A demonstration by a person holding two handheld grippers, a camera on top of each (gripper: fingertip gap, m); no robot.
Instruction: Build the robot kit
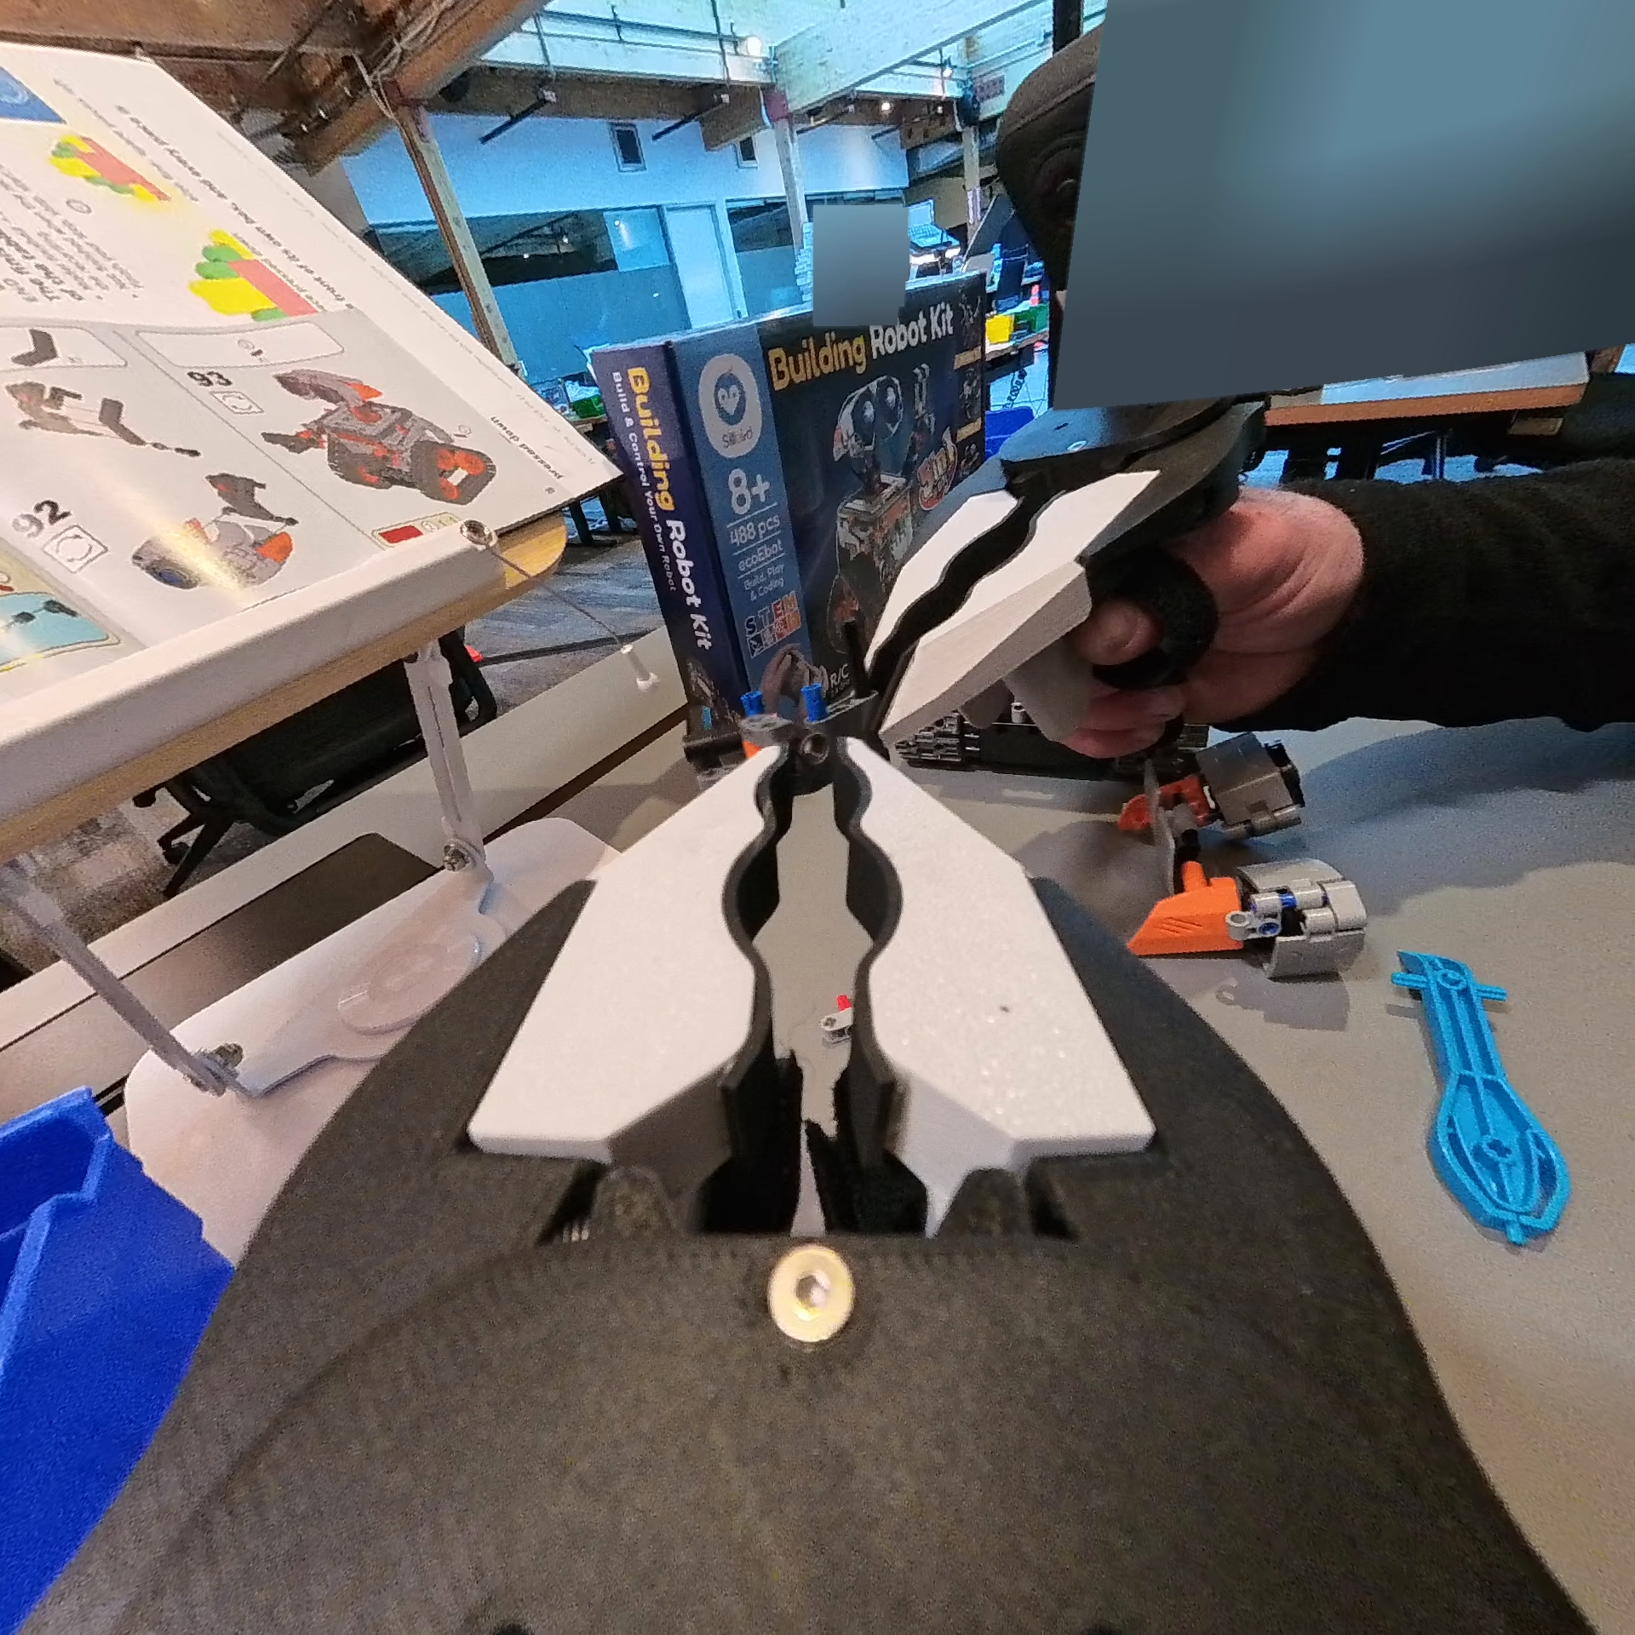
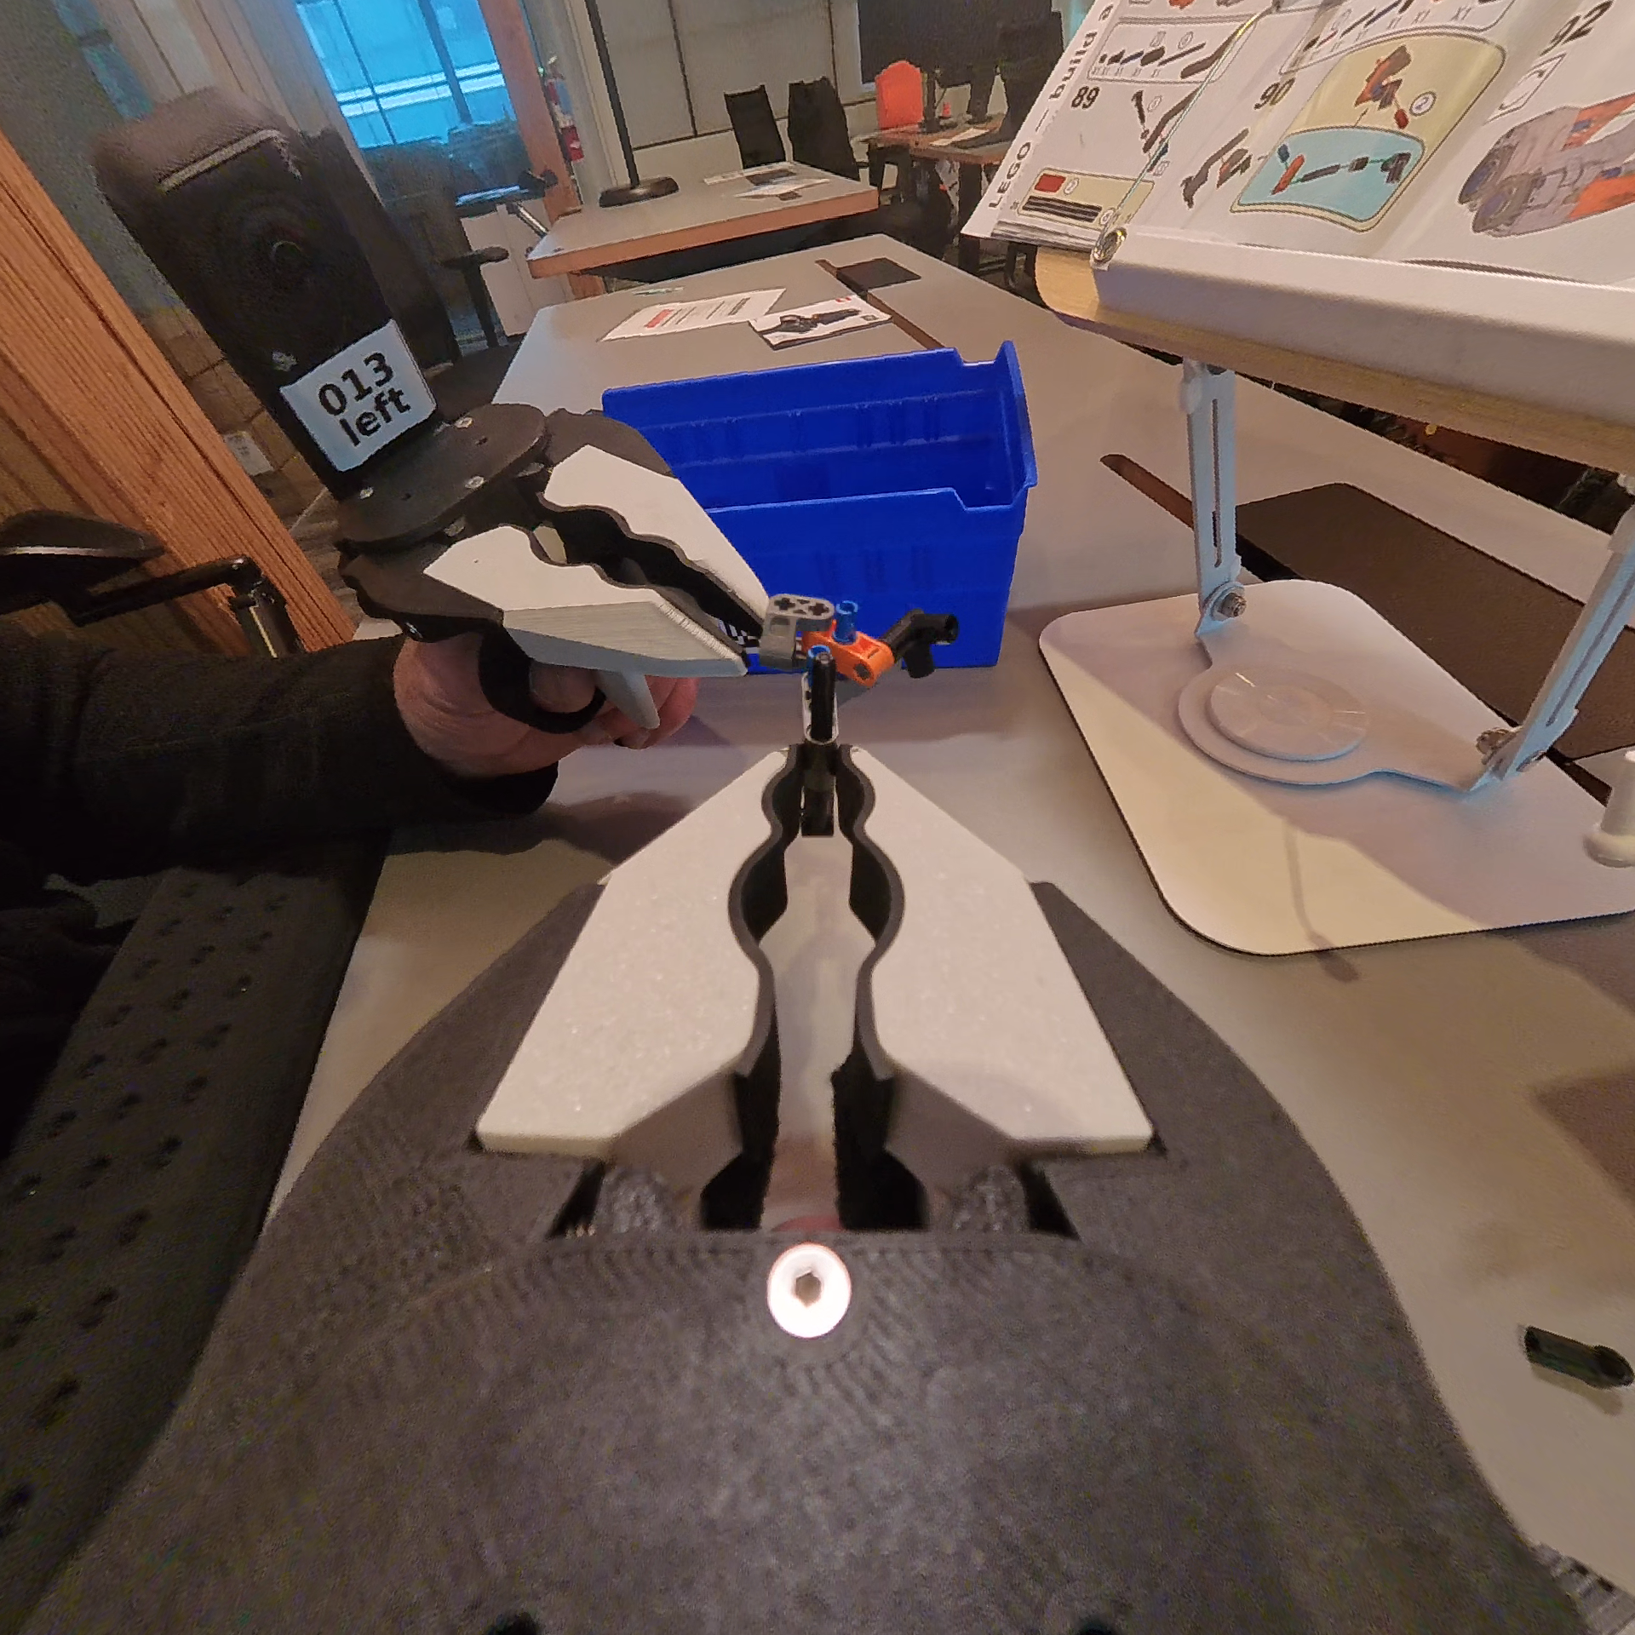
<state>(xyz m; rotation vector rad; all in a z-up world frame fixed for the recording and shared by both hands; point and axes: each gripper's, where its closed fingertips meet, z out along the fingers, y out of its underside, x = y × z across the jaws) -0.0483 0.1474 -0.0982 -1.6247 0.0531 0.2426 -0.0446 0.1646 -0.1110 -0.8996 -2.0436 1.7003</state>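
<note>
My left gripper [image 1: 809, 752] is shut on a small brick assembly [image 1: 787, 721] of a grey connector, blue pins and a black part. In the right wrist view the left gripper [image 2: 752, 650] holds this assembly [image 2: 849, 641] above the table, and an orange piece and a black end piece show too. My right gripper [image 2: 818, 765] is shut on a thin black axle [image 2: 819, 694]. The axle points up, with its tip just under the assembly. In the left wrist view the right gripper [image 1: 876, 708] comes in from the upper right, its tips right beside the assembly.
An open instruction booklet [image 1: 221, 372] rests on a white stand [image 2: 1283, 796]. A blue bin [image 2: 840, 495] and the kit box [image 1: 796, 495] stand behind. Grey and orange sub-assemblies [image 1: 1256, 911], a blue plastic tool [image 1: 1477, 1106], a small grey piece [image 1: 836, 1019] and a black piece [image 2: 1579, 1358] lie on the grey table. The grippers are tip to tip, or close to it.
</note>
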